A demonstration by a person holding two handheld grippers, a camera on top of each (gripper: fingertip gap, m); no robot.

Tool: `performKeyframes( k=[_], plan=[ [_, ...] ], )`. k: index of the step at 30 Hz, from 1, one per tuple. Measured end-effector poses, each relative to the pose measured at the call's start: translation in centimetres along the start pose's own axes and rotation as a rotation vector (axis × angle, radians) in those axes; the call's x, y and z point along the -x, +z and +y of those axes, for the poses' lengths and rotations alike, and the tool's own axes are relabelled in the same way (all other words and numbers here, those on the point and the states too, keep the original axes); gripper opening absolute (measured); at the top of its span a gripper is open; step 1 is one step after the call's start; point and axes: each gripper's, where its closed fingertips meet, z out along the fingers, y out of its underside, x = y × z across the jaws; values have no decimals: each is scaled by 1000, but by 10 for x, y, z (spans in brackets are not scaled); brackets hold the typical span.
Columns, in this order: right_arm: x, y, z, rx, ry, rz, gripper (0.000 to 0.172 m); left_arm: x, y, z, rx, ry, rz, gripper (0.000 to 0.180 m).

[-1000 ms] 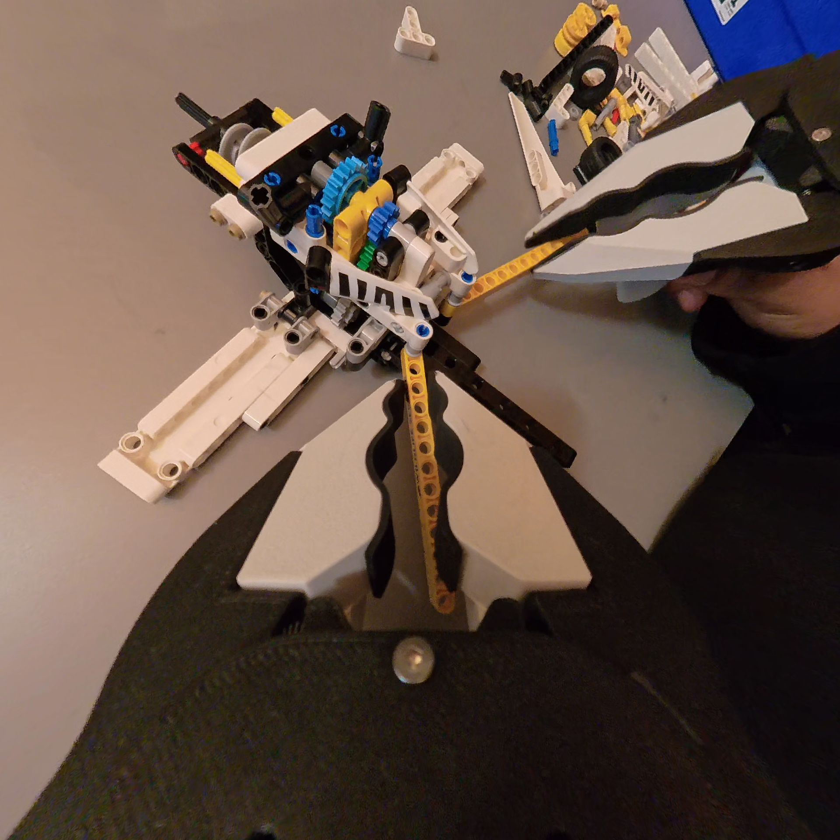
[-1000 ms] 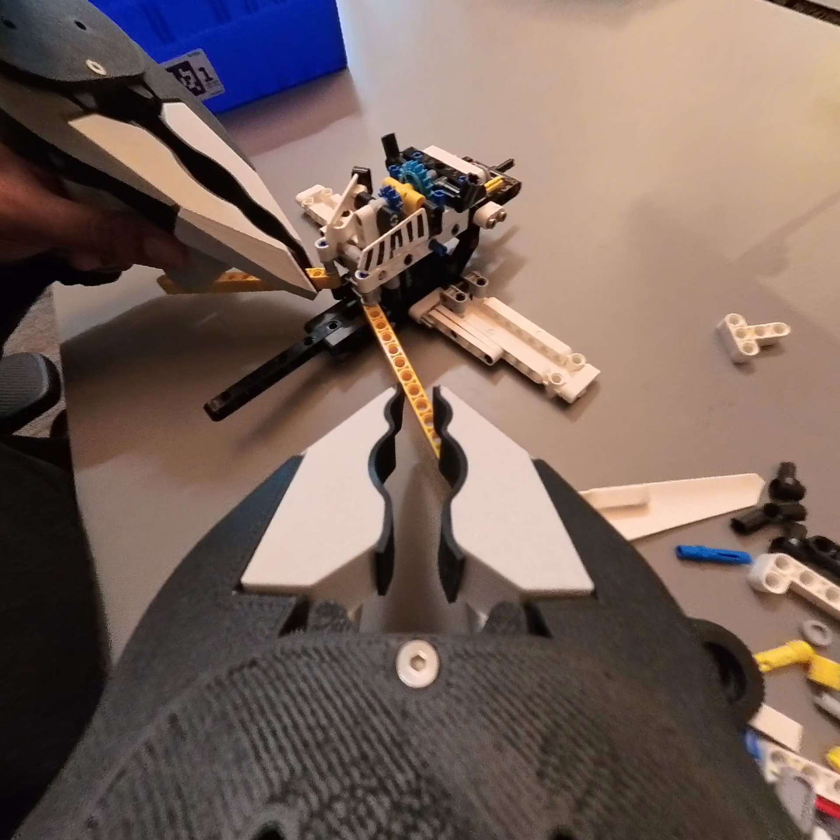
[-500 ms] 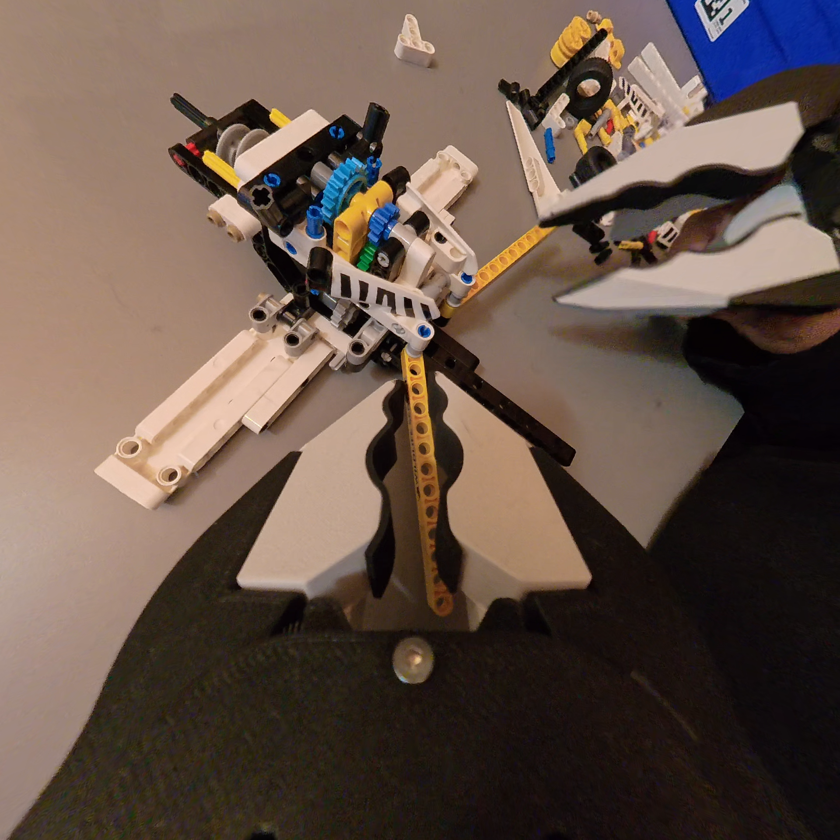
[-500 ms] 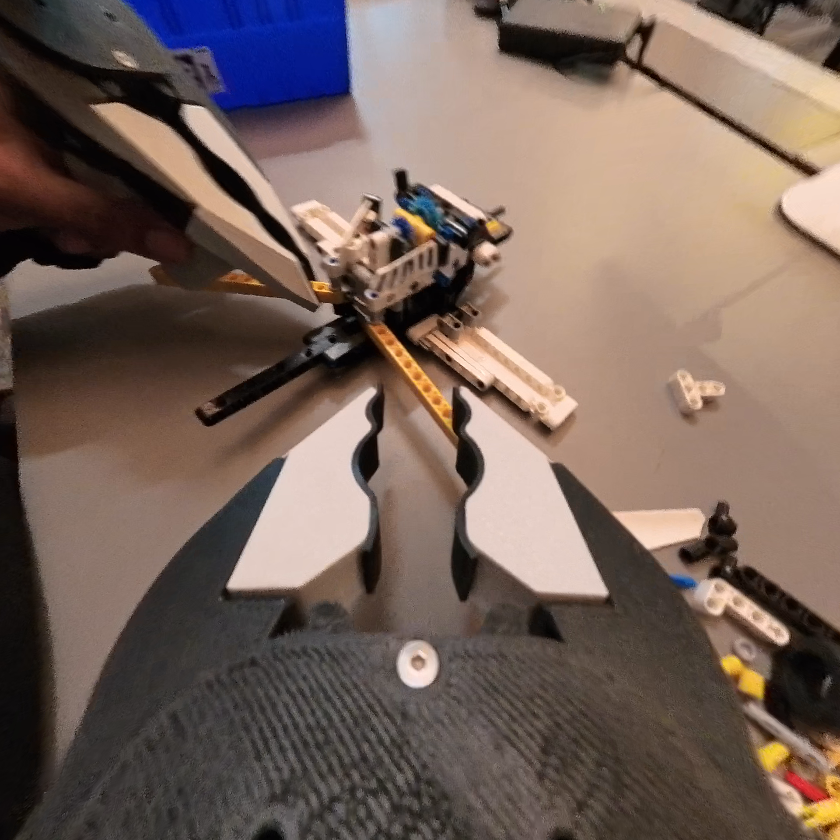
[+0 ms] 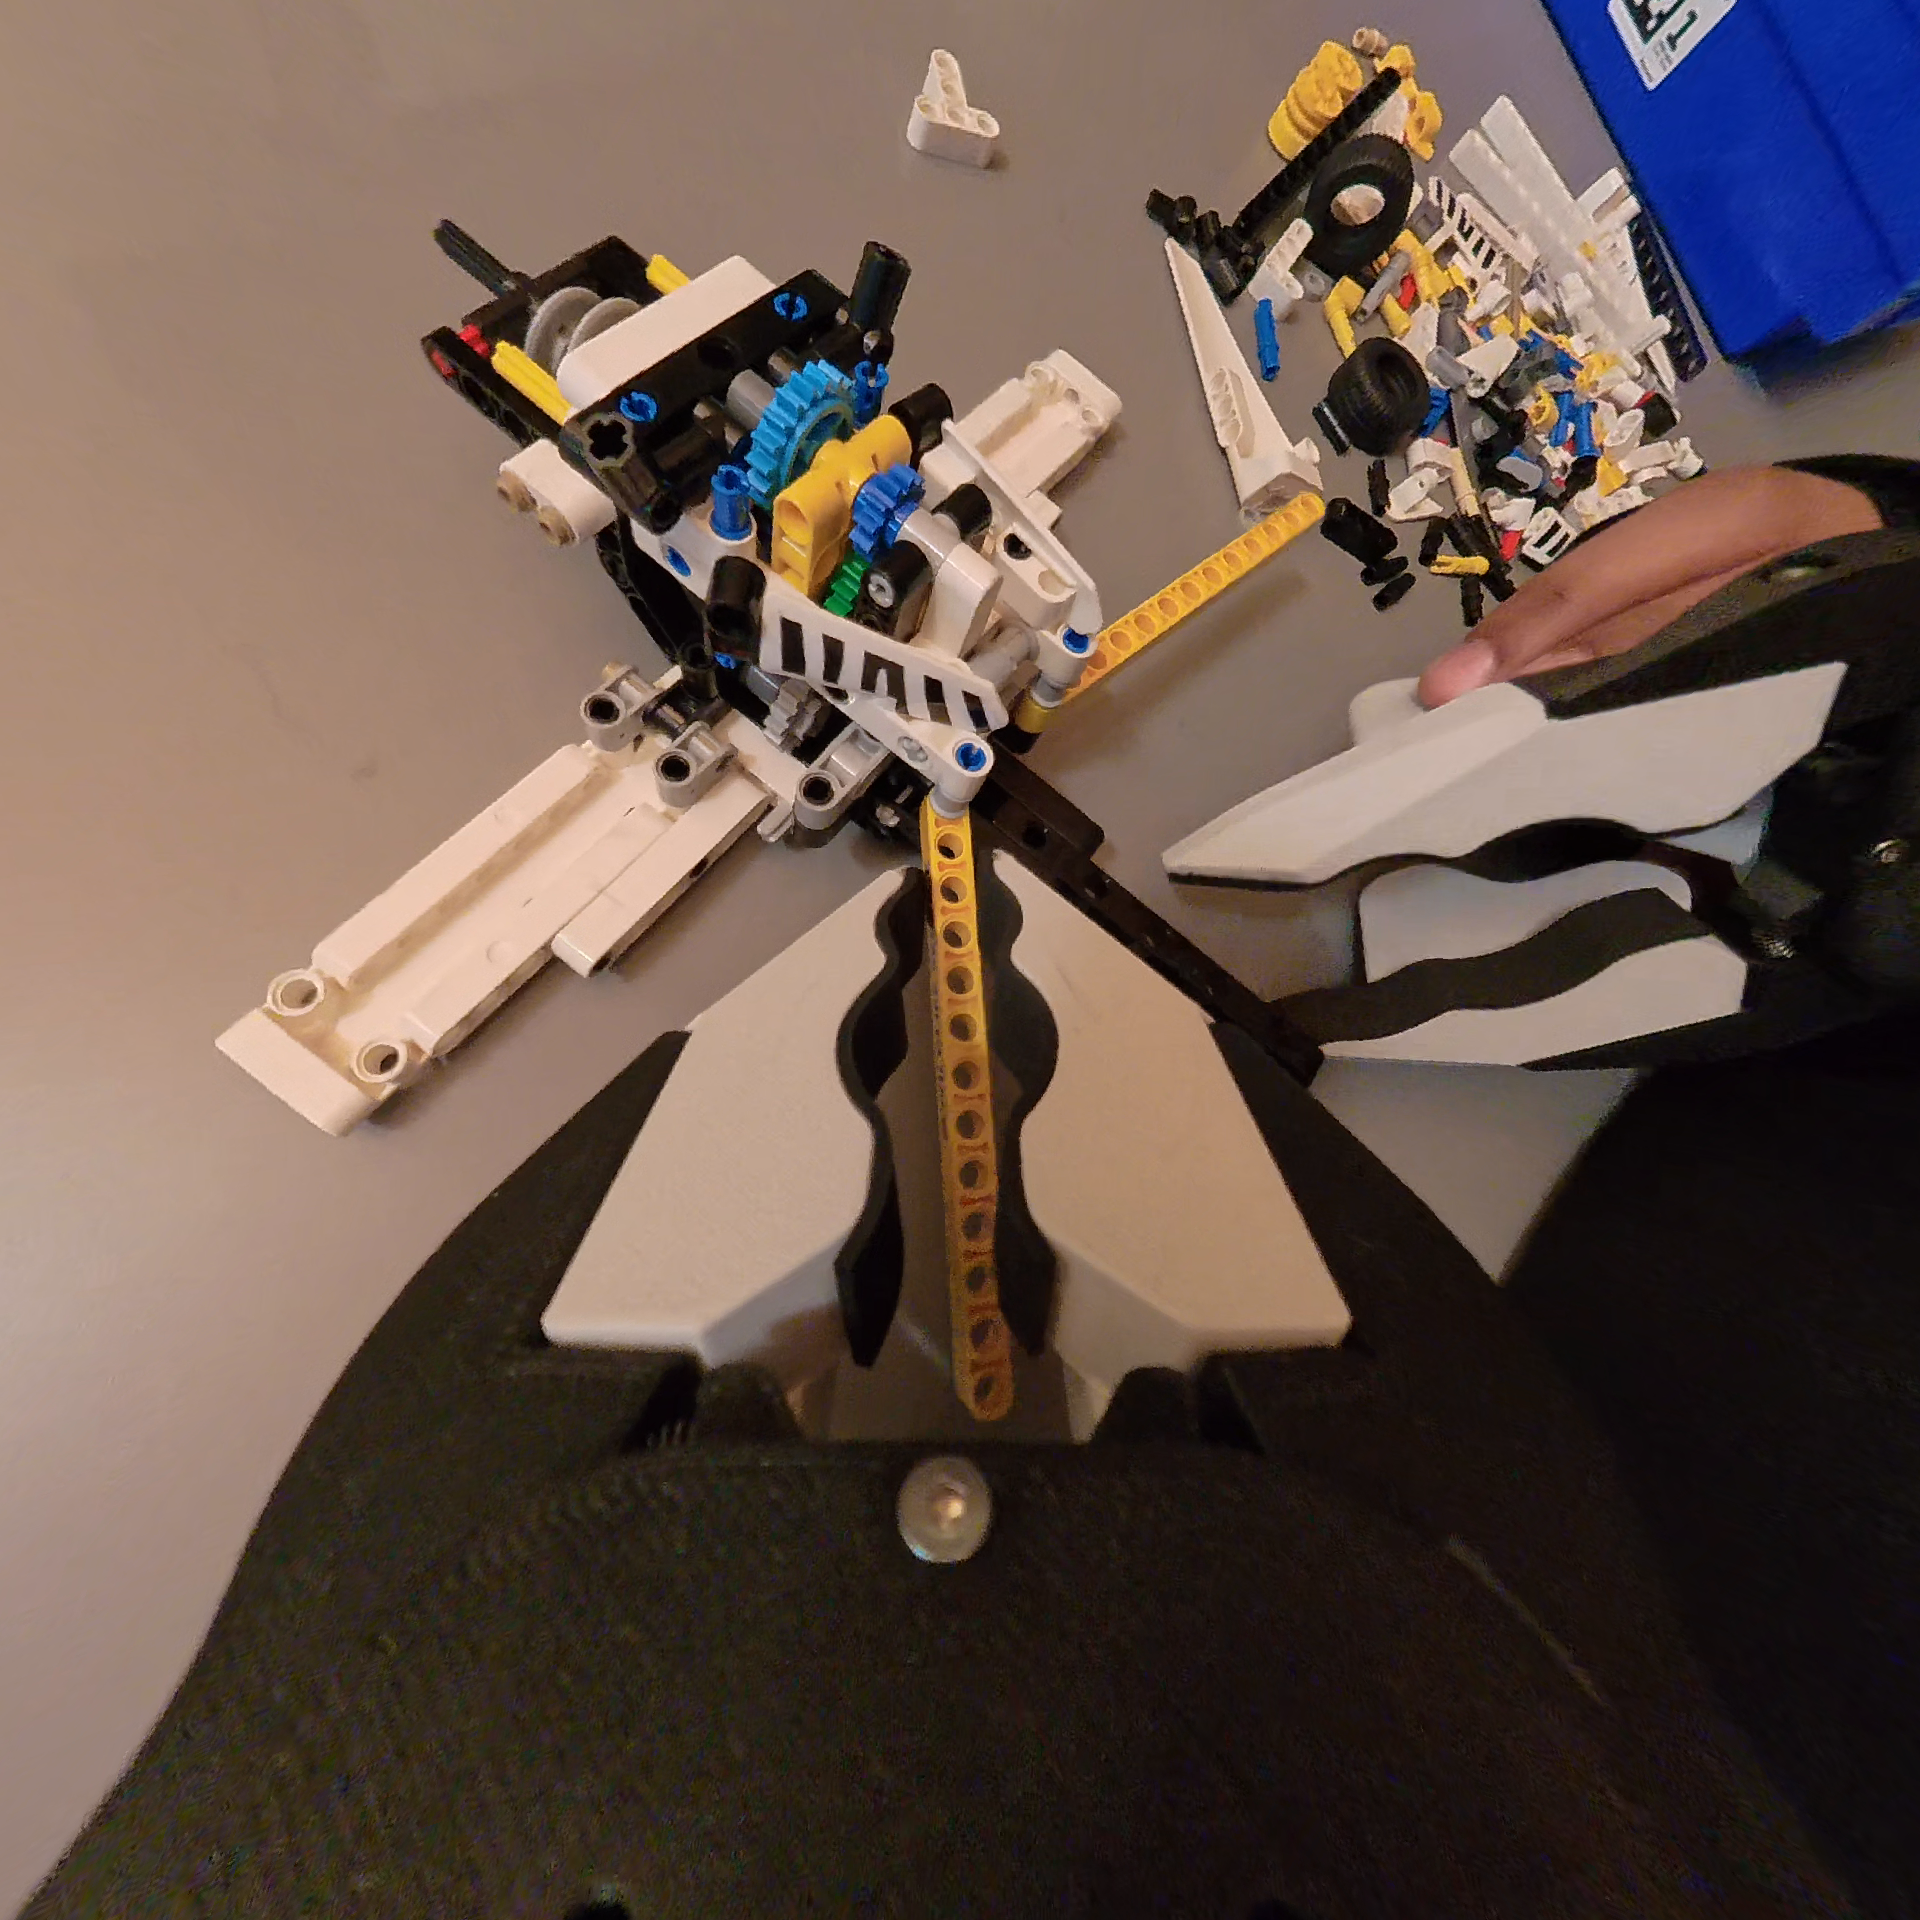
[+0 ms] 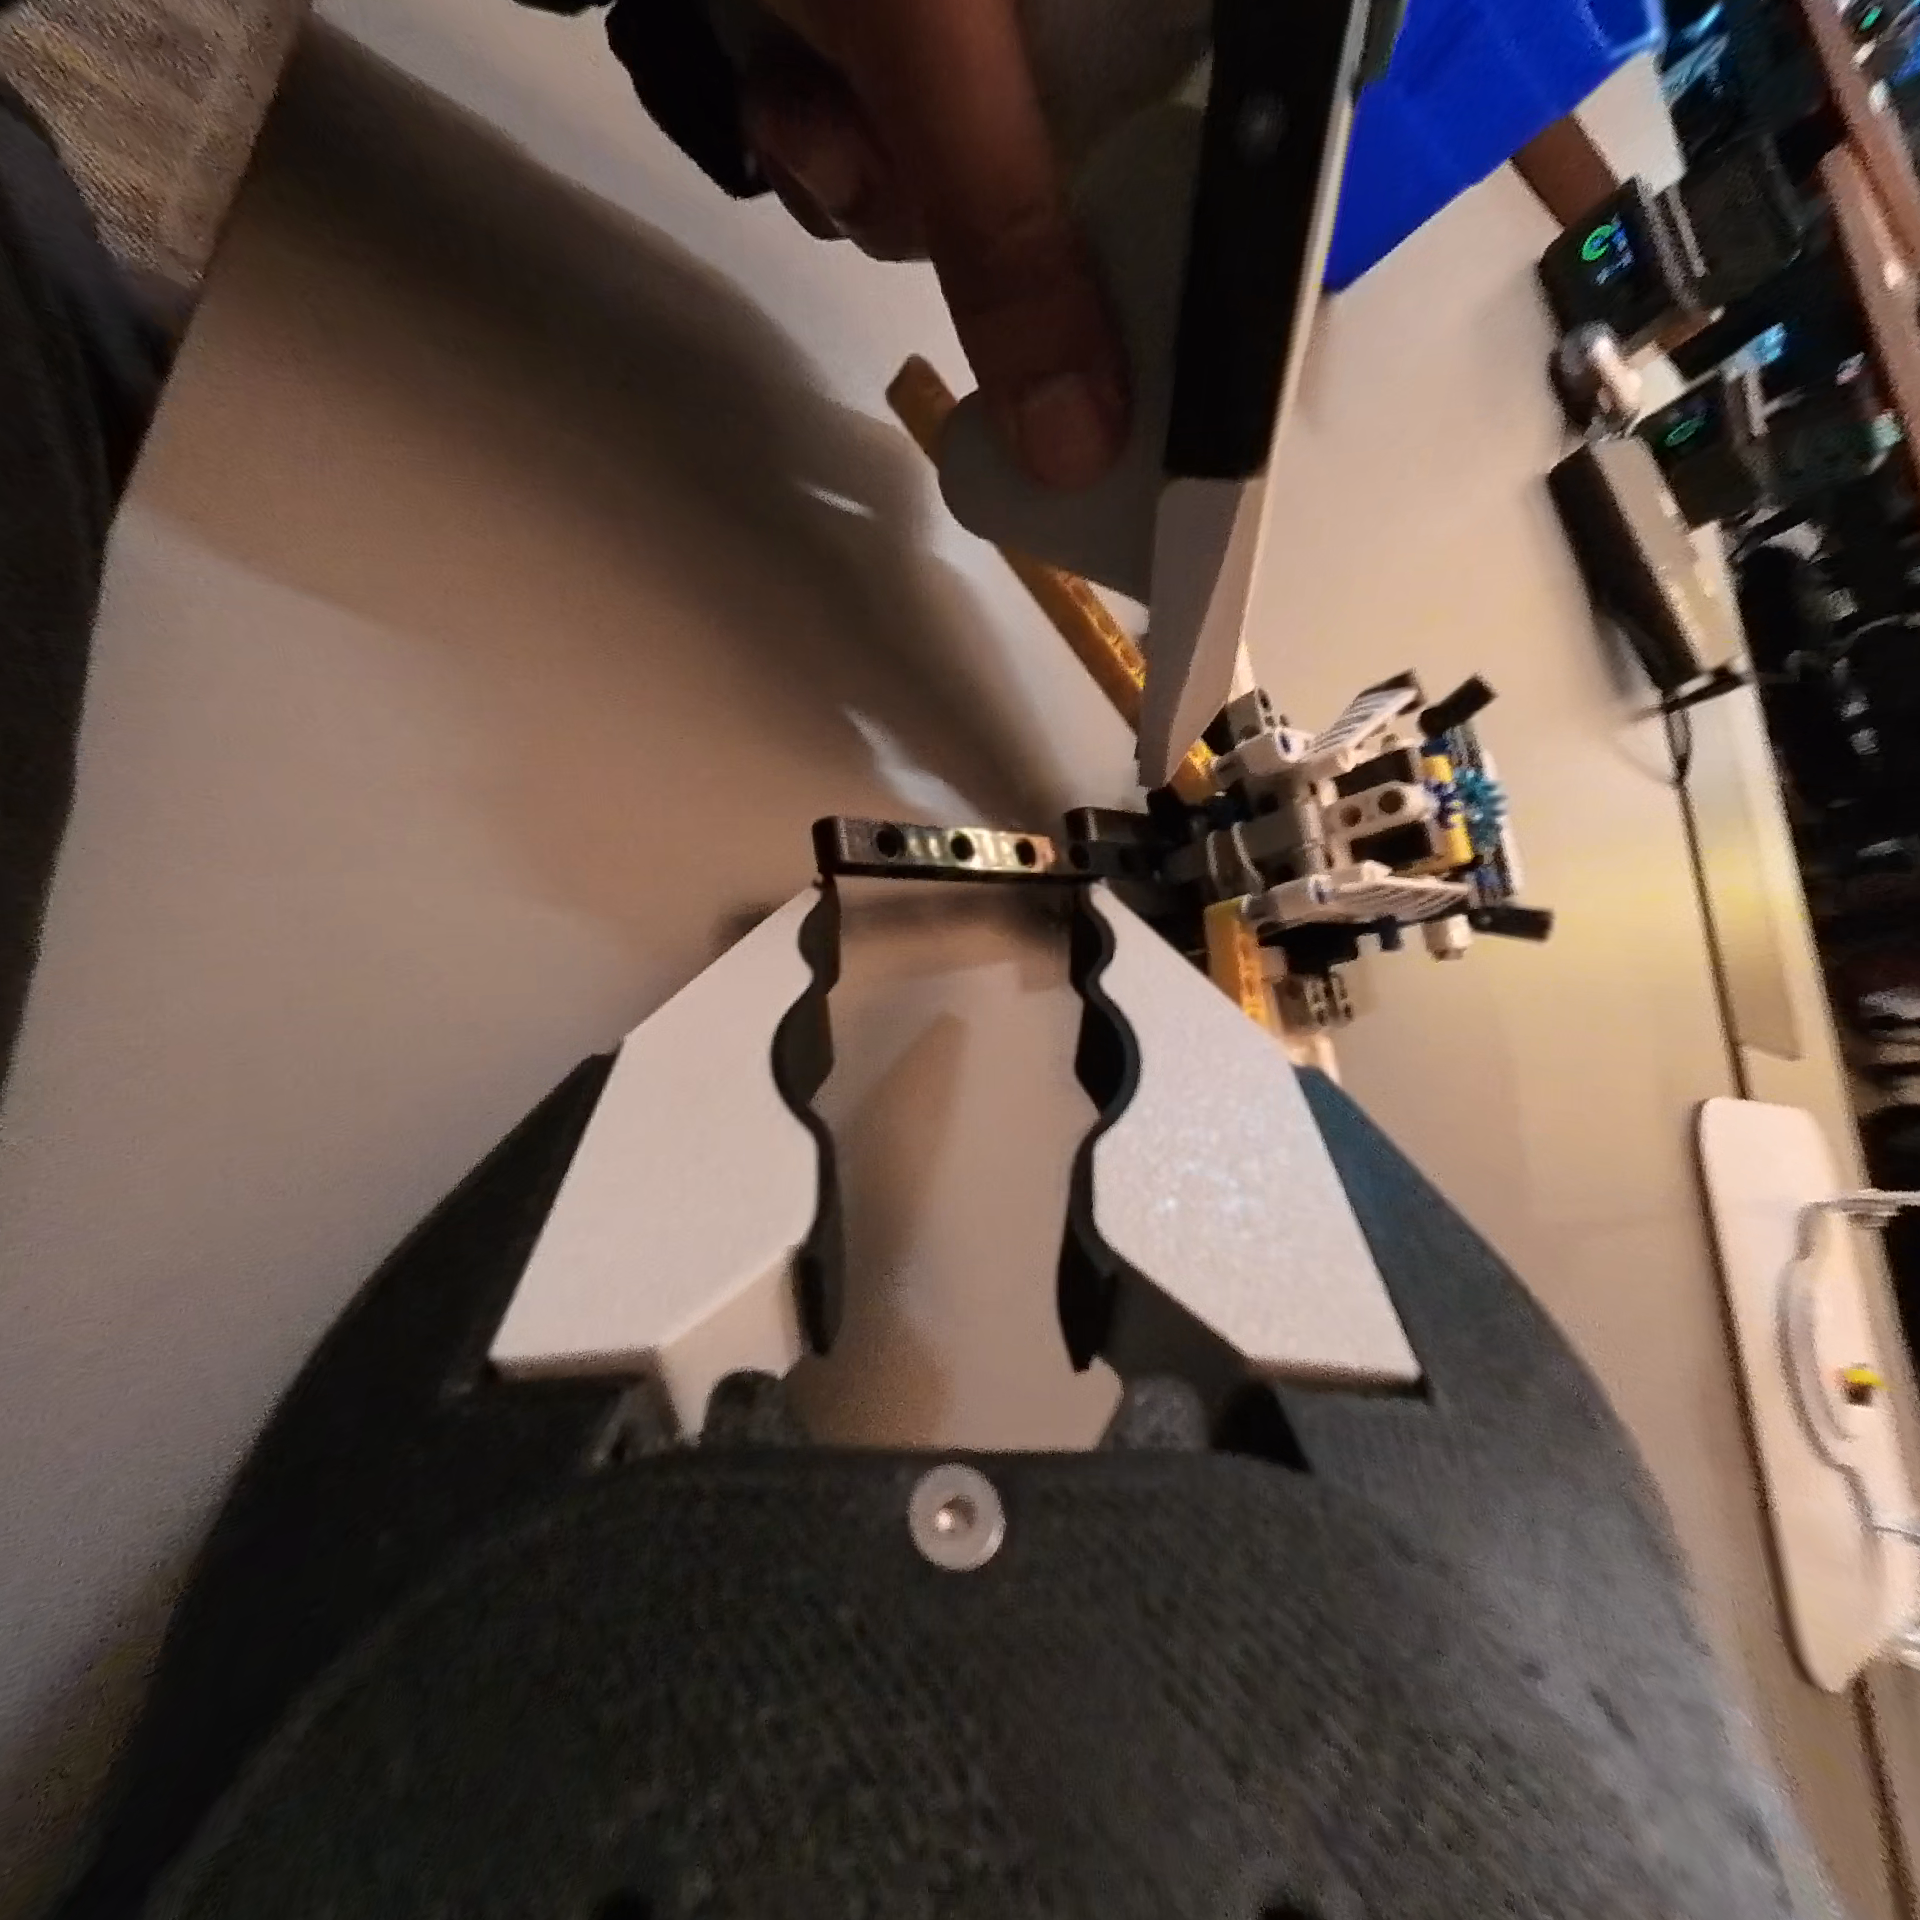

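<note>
Swung off the second yellow beam (image 5: 1195, 582) since a second ago, fingers gone from narrow to wide: right gripper (image 6: 951, 914), now rolled on its side and low to the counter (image 5: 260, 312), fingertips just at the far end of the black beam (image 6: 935, 847), not pressing on it. Hand (image 5: 1621, 582) laid over its upper finger in the left wrist view. Unchanged: left gripper (image 5: 951, 904), pointing down at the brick model (image 5: 790, 520), fingers (image 5: 727, 1143) narrow and clamped on the yellow beam (image 5: 961, 1039) (pinned to the model's white corner joint). Loose parts (image 5: 1455, 364) heaped toward the counter's far right corner beside a blue bin (image 5: 1766, 156) bearing a white printed label, writing left unread.
</note>
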Motion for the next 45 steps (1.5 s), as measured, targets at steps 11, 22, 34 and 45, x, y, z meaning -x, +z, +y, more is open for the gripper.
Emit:
performKeyframes(
  k=[11,22,34,45],
  plan=[
    [-1,6,-13,-59,-41,29,14,0,-1,2,-1,0,7,9],
    [-14,-5,-5,-60,23,52,34,-5,1,3,-13,-22,56,9],
    [2,15,-18,-61,-168,69,20,-2,2,2,-6,-9,15,9],
    [-30,-7,-34,-261,472,-39,19,-3,-6,-23,-78,20,16,9]
  ],
)
